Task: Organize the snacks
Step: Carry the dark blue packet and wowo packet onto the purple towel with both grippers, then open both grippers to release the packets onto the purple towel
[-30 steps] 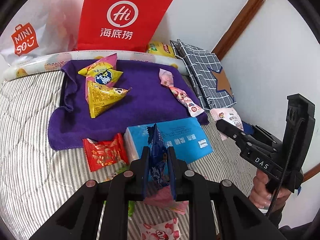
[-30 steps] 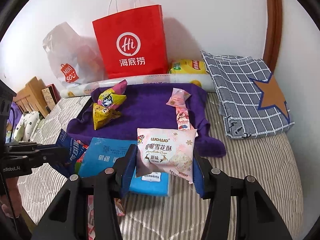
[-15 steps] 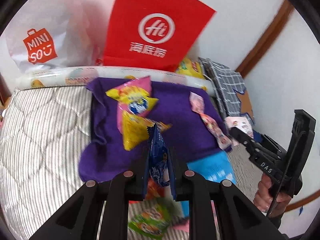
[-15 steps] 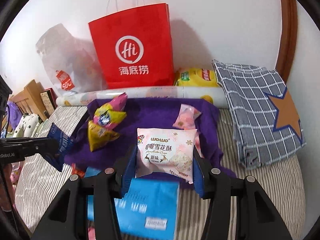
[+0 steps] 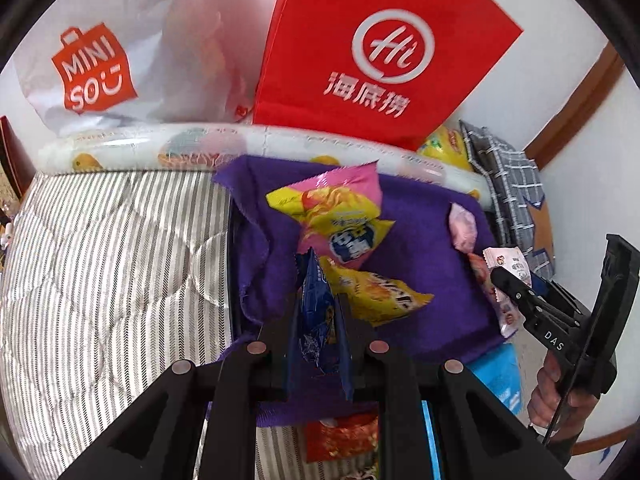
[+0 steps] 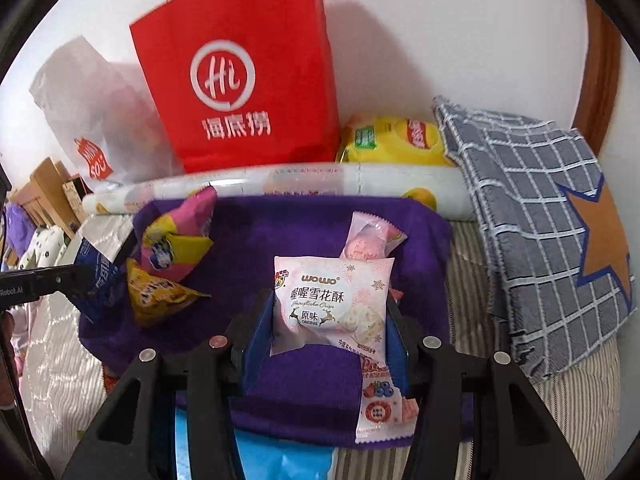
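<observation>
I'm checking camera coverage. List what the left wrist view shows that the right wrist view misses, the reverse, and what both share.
Only the left wrist view: the red snack packet below the purple towel, and the hand holding the right gripper.

Only the right wrist view: the wooden furniture at far left.

Both: the red bag, the towel, the left gripper shut on the blue packet, and the right gripper shut on the pink packet.

We see snack packets [image 6: 168, 256] lying on a towel [image 6: 288, 232] spread on the bed [image 6: 560, 408]. Behind the towel lies a roll [image 6: 280, 184]; a paper bag [image 6: 240, 72] stands behind that.
</observation>
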Demonstrator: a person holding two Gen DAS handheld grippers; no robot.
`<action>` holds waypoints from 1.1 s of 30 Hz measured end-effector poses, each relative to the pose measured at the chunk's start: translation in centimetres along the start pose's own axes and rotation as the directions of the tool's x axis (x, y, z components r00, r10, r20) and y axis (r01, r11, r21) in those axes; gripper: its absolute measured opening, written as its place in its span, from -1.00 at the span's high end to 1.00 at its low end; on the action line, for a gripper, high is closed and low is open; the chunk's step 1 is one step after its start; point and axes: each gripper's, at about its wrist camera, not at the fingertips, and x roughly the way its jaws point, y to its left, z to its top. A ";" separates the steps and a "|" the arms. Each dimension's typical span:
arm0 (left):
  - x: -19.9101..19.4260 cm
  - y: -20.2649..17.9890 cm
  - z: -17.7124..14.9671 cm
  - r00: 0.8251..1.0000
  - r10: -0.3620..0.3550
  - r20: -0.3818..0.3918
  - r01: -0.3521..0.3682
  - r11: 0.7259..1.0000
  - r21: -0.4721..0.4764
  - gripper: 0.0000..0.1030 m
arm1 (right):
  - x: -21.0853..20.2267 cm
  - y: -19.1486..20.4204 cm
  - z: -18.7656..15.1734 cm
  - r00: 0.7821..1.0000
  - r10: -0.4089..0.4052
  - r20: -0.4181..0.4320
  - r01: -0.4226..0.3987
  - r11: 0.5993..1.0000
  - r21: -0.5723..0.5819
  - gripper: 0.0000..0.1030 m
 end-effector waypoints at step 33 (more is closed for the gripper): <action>-1.2 -1.9 -2.0 1.000 0.021 0.001 -0.021 0.998 0.055 -0.08 | -2.8 1.3 -1.3 0.999 -0.008 -0.042 0.007 0.999 -0.032 -0.42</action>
